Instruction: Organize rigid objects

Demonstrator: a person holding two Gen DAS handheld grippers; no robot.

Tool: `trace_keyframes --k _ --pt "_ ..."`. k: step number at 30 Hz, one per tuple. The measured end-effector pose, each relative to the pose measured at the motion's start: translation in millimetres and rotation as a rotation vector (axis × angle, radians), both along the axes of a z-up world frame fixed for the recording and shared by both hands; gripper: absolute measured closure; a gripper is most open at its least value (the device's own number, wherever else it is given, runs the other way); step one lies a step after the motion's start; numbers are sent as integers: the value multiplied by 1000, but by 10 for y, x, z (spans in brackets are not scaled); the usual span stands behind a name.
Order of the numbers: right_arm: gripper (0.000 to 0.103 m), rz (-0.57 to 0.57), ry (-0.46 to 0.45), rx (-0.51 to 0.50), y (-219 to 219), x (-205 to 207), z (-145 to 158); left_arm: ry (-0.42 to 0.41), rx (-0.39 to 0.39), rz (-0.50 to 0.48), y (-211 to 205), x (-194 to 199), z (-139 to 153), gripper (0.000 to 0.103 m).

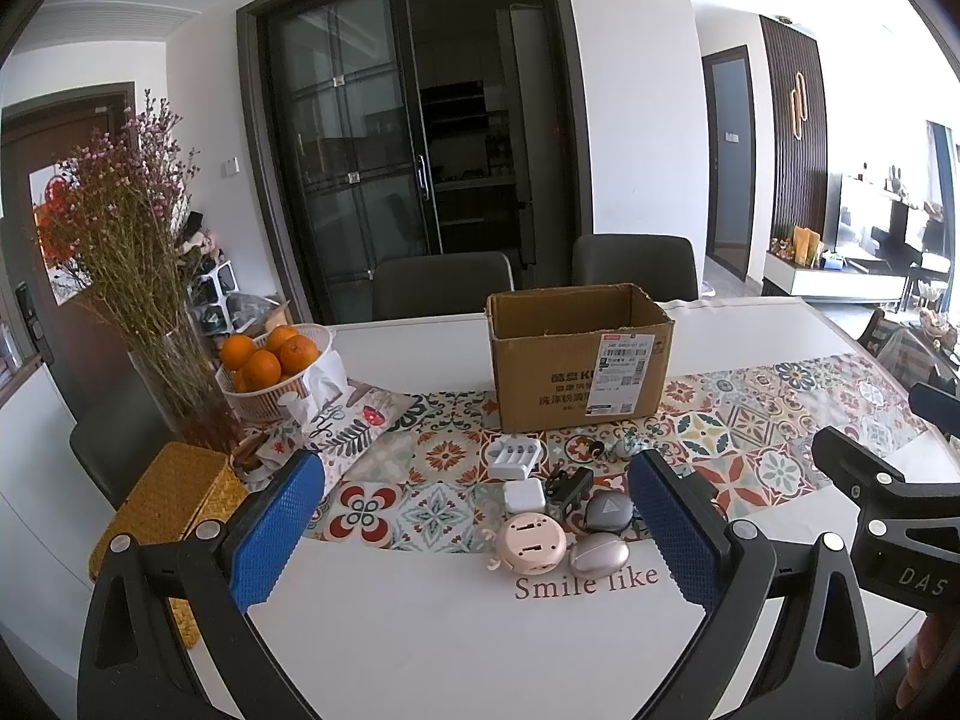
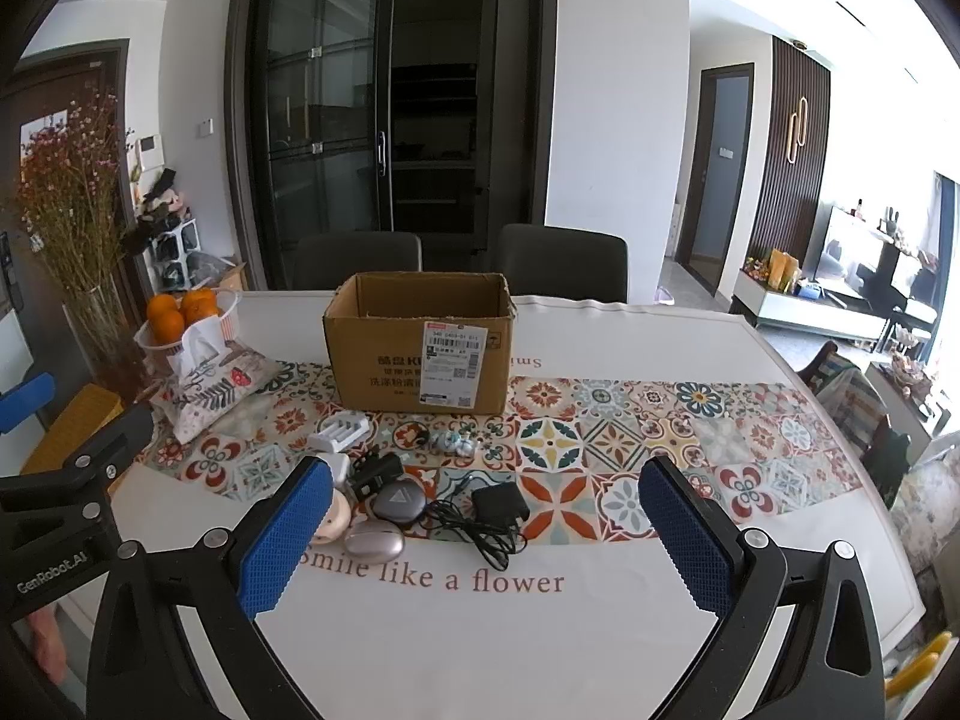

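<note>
- Left gripper (image 1: 474, 531): jaws spread wide, empty, above the table's near edge.
- Right gripper (image 2: 486, 531): jaws likewise apart, empty.
- Small devices cluster ahead on the table runner (image 2: 630, 426), in front of the open cardboard box (image 2: 420, 342).
- Silver oval case (image 1: 598, 554) lies between the left jaws, long axis crosswise; the left gripper looks better lined up.
- Black adapter (image 2: 495, 510) lies ahead of the right gripper.

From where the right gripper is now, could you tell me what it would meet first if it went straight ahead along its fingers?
Probably the black charger with its coiled cable, which lies on the table between the open right gripper fingers' line; behind it stands the cardboard box. Depth is unclear.
</note>
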State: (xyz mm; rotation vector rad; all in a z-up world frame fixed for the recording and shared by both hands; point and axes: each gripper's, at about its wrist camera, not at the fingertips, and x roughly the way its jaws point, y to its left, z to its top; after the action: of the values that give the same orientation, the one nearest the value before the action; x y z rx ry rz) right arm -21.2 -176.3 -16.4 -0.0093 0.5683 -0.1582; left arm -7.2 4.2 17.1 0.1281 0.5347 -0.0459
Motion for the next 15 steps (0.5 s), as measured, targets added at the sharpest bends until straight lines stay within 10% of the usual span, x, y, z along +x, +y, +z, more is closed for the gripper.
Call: trace_keyframes --k 15 --pt "1 10 -5 2 -16 -7 -7 -9 2 6 -21 -14 21 0"
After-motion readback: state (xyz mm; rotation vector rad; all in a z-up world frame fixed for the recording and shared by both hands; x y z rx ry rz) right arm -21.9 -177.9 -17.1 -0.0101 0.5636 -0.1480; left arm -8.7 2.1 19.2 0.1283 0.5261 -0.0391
